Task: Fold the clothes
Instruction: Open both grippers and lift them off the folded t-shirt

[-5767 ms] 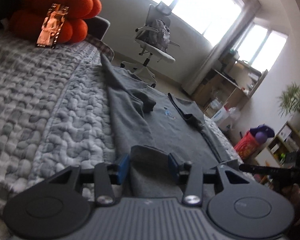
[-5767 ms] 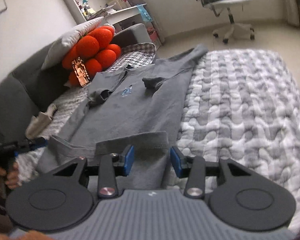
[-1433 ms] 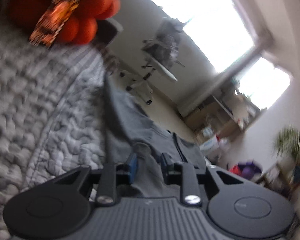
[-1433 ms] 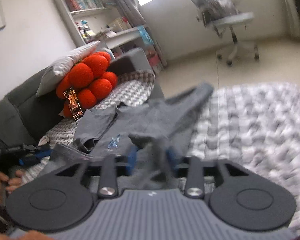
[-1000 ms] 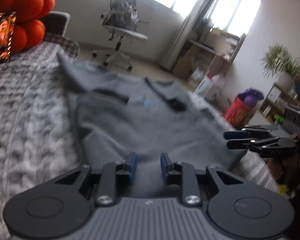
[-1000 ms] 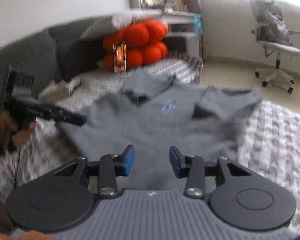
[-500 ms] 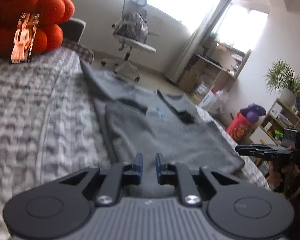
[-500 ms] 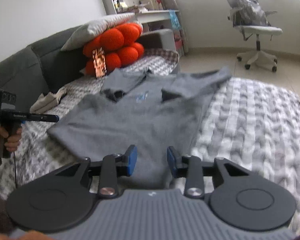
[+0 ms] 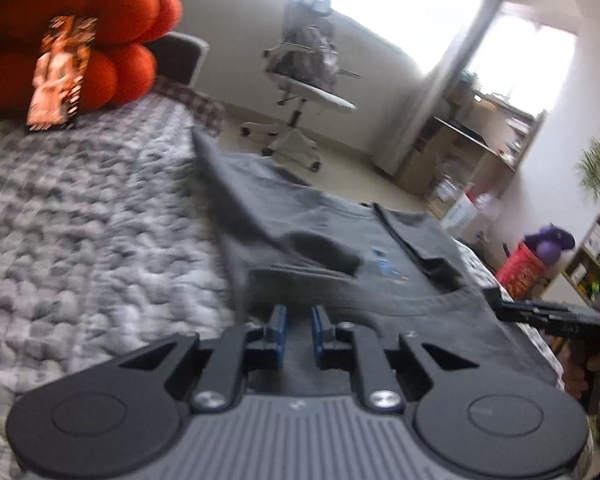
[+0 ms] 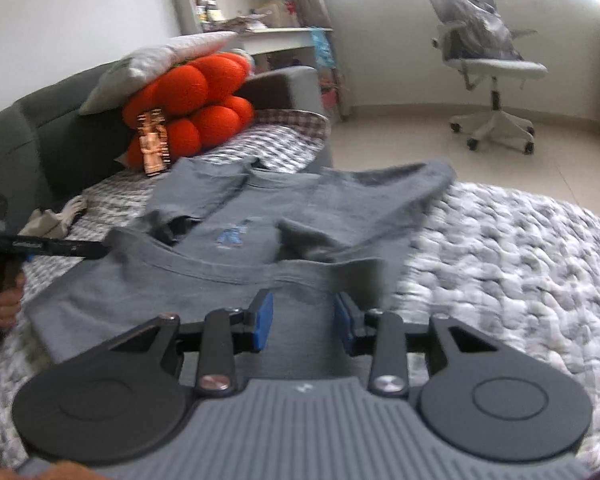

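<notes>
Fingers spread over folded-up grey shirt hem.

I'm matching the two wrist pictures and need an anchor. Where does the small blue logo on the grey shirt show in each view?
Left wrist: blue logo right of centre on the grey shirt, beyond the fingertips.
Right wrist: logo left of centre, mid-frame.
Shared landmark: white office chair by the window.
</notes>
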Demonstrator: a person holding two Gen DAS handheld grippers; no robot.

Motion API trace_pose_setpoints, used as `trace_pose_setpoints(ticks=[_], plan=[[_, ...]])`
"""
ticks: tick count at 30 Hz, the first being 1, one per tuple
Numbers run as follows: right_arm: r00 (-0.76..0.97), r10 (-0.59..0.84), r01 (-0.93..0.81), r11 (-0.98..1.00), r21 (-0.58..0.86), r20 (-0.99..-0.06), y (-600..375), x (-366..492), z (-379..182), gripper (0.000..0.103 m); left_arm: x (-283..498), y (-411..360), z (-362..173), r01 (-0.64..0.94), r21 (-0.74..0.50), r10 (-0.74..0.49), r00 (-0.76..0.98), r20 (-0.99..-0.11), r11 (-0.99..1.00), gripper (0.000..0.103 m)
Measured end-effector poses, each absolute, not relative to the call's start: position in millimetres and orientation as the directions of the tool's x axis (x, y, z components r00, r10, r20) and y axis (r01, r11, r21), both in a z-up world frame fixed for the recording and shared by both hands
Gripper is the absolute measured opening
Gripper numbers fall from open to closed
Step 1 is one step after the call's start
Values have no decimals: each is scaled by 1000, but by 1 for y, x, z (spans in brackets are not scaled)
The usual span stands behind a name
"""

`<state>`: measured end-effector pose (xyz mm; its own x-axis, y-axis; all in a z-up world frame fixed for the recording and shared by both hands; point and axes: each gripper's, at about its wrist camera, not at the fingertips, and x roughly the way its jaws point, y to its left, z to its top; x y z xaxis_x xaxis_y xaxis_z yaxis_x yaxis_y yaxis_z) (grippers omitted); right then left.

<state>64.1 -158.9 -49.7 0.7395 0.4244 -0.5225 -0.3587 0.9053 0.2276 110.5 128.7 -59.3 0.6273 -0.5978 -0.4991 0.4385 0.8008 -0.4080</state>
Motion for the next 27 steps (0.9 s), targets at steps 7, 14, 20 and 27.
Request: trace_pose_setpoints(ticks=[7, 14, 20, 27], plan=[[732, 443, -350, 896, 271, -518, -174, 68, -41, 39, 113, 146, -56, 391, -417, -568, 638, -520, 821, 23], [715, 468, -362, 883, 298, -519, -184, 72, -25, 48, 123, 151, -37, 384, -429, -572, 626, -531, 818, 40], [700, 462, -382, 886, 261, -545, -183, 96, -3, 49, 150, 143, -13, 393, -418, -572, 614, -544, 819, 57], [698, 453, -380, 891, 249, -554, -186, 134, 5, 52, 186, 125, -3, 406, -362, -544, 620, -566, 839, 65]])
